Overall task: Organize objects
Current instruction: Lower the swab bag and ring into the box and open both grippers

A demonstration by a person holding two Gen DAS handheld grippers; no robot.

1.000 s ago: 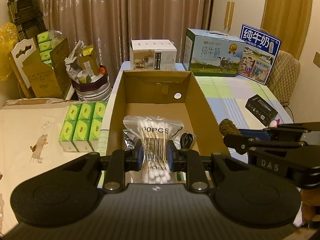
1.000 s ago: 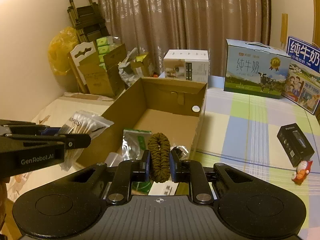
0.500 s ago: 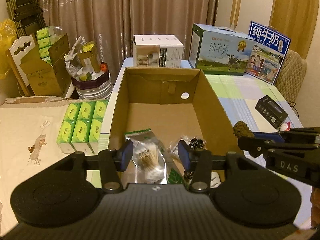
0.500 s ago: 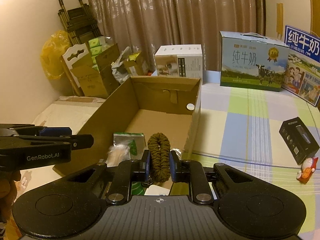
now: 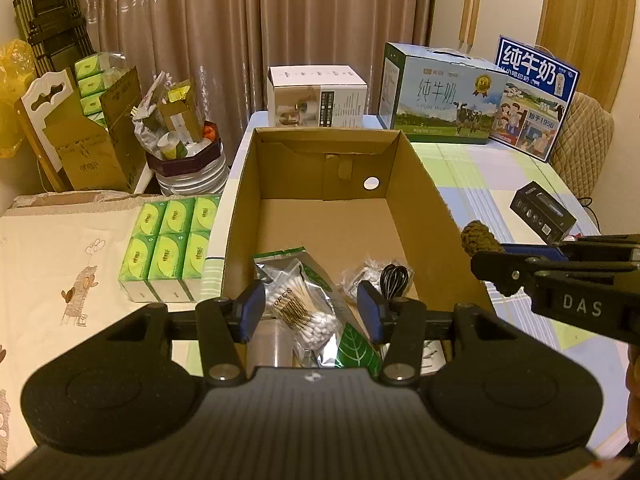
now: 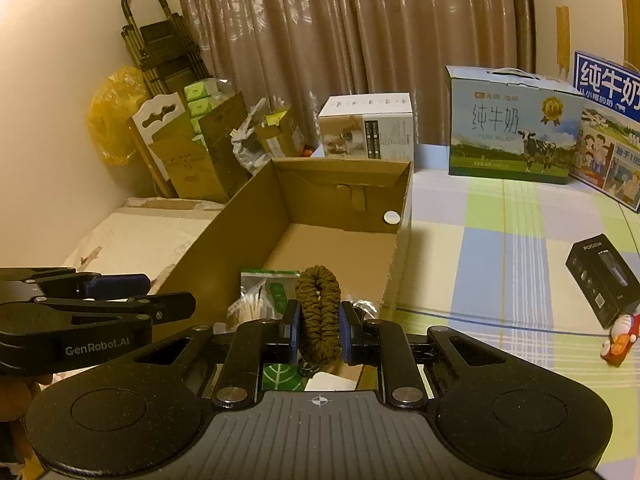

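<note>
An open cardboard box (image 5: 432, 200) (image 6: 240, 224) stands on the table. Inside at its near end lies a clear bag of cotton swabs (image 5: 300, 304) (image 6: 252, 304), on top of a silver and green pouch (image 5: 288, 256). My left gripper (image 5: 311, 312) hangs open above the swab bag, nothing between its blue pads. My right gripper (image 6: 319, 326) is shut on a brown braided scrunchie (image 6: 318, 312) (image 5: 478, 238), held over the box's near right corner. A small bag with a black cable (image 5: 394, 278) also lies in the box.
A pack of green tissue boxes (image 5: 168, 248) sits left of the box. A black product box (image 6: 604, 276) (image 5: 542, 216) and a small red-white figurine (image 6: 620, 340) lie on the checked cloth to the right. Milk cartons (image 5: 440, 96) and a white box (image 5: 316, 96) stand behind.
My left gripper let go of the cotton swab bag, which dropped into the box onto the pouch. Its jaws now stand apart. The right gripper still holds the scrunchie, hardly moved.
</note>
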